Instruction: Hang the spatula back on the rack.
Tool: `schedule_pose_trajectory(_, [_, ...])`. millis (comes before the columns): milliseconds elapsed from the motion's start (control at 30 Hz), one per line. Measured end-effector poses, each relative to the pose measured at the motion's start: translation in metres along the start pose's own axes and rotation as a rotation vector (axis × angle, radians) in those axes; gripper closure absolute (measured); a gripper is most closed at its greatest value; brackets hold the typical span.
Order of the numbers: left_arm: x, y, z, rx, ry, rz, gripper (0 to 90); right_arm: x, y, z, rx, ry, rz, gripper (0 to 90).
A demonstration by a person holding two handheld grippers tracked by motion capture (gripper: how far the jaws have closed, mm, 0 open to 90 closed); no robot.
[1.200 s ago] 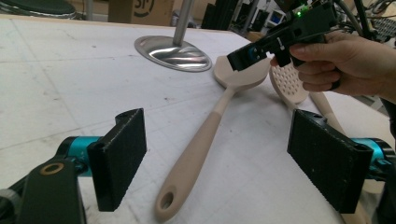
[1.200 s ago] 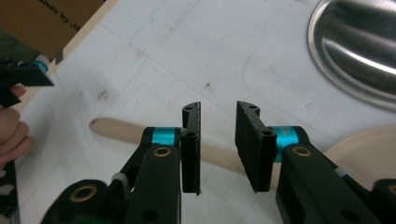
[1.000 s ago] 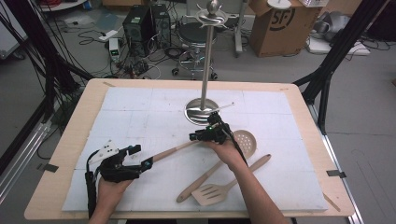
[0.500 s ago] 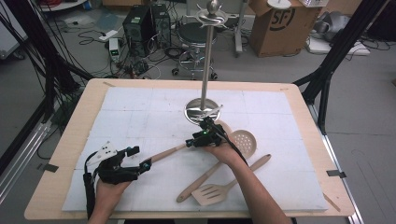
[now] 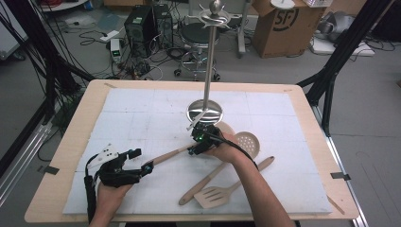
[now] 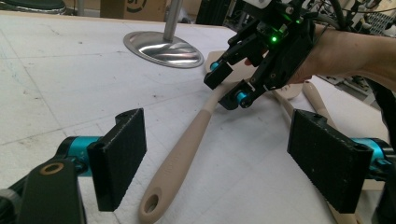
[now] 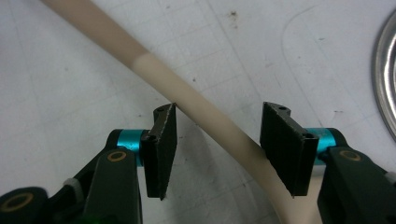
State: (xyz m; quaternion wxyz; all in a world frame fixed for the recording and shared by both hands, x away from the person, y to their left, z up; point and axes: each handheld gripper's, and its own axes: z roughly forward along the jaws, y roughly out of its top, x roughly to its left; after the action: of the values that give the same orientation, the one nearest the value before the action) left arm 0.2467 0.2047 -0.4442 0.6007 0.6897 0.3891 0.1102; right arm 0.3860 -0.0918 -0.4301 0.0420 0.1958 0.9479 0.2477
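From above, my right tool (image 5: 195, 144) sits over the spoon (image 5: 172, 153) on the tabletop (image 5: 142, 113), near the stand (image 5: 204, 111). My left tool (image 5: 139, 163) rests wide open by the handle end.

In the left gripper view, the handle lies between my open jaws, untouched.

In the right gripper view, my jaws, just opening, straddle the spoon (image 7: 205, 112) without pressing it.
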Motion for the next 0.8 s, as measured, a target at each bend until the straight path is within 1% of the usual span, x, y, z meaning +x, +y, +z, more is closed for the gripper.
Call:
schedule_pose_trajectory(33, [0.001,0.0,0.0,-0.002,0.003,-0.003,20.2,0.005,0.0,0.006,0.02,-0.037,-0.052,45.2])
schedule_pose_trajectory(100, [0.001,0.0,-0.001,-0.003,0.002,-0.006,20.2,0.005,0.001,0.009,0.027,-0.041,-0.052,45.5])
schedule_pose_trajectory(133, [0.001,0.0,-0.002,-0.005,0.003,-0.008,20.2,0.003,0.002,0.009,0.02,-0.027,-0.03,46.3])
schedule_pose_trajectory(200, [0.001,-0.001,-0.003,-0.006,0.001,-0.006,20.2,0.002,0.001,0.009,0.017,-0.023,-0.035,47.8])
schedule_pose_trajectory(267, [0.001,-0.001,-0.004,-0.01,0.003,-0.008,20.2,0.006,0.003,0.008,0.023,-0.028,-0.07,54.8])
schedule_pose_trajectory(300, [0.001,-0.001,-0.004,-0.012,0.005,-0.012,20.2,0.006,0.003,0.008,0.023,-0.028,-0.07,54.8])
schedule_pose_trajectory(333, [0.001,-0.001,-0.004,-0.013,0.005,-0.013,20.2,0.011,0.005,0.008,0.029,-0.035,-0.11,62.4])
schedule_pose_trajectory(367, [0.002,0.0,-0.004,-0.011,0.004,-0.012,20.2,0.011,0.005,0.008,0.029,-0.035,-0.11,62.4])
schedule_pose_trajectory(400, [0.002,-0.001,-0.003,-0.01,0.006,-0.011,20.2,0.013,0.006,0.008,0.024,-0.039,-0.13,64.0])
schedule_pose_trajectory(433, [0.001,0.0,-0.003,-0.009,0.004,-0.01,20.2,0.015,0.007,0.008,0.023,-0.053,-0.135,64.6])
schedule_pose_trajectory(467, [0.001,0.0,-0.003,-0.008,0.003,-0.011,20.2,0.015,0.008,0.008,0.02,-0.061,-0.128,64.8])
schedule_pose_trajectory(500, [0.0,0.0,-0.003,-0.007,0.003,-0.01,20.2,0.015,0.009,0.009,0.02,-0.062,-0.102,64.7])
schedule_pose_trajectory(533, [0.0,0.0,-0.003,-0.008,0.003,-0.008,20.2,0.015,0.01,0.009,0.029,-0.055,-0.041,64.5])
schedule_pose_trajectory(567, [0.0,0.0,-0.003,-0.009,0.006,-0.008,20.3,0.013,0.013,0.011,0.052,-0.041,0.039,64.5])
schedule_pose_trajectory(600, [0.001,0.0,-0.003,-0.008,0.005,-0.01,20.3,0.011,0.017,0.01,0.102,-0.031,0.106,64.4])
schedule_pose_trajectory(633, [0.001,-0.001,-0.003,-0.007,0.007,-0.01,20.3,0.014,0.026,0.011,0.179,-0.037,0.13,68.1])
schedule_pose_trajectory(667, [0.001,-0.001,-0.003,-0.006,0.005,-0.014,20.3,0.014,0.026,0.011,0.179,-0.037,0.13,68.1])
schedule_pose_trajectory(700, [0.002,-0.001,-0.003,-0.008,0.009,-0.013,20.3,0.016,0.029,0.012,0.192,-0.043,0.1,70.3])
schedule_pose_trajectory(733, [0.001,-0.001,-0.004,-0.011,0.005,-0.014,20.3,0.015,0.029,0.012,0.186,-0.03,0.125,77.0])
schedule_pose_trajectory(800, [0.002,-0.001,-0.006,-0.013,0.007,-0.013,20.3,0.012,0.028,0.011,0.186,-0.024,0.125,77.9])
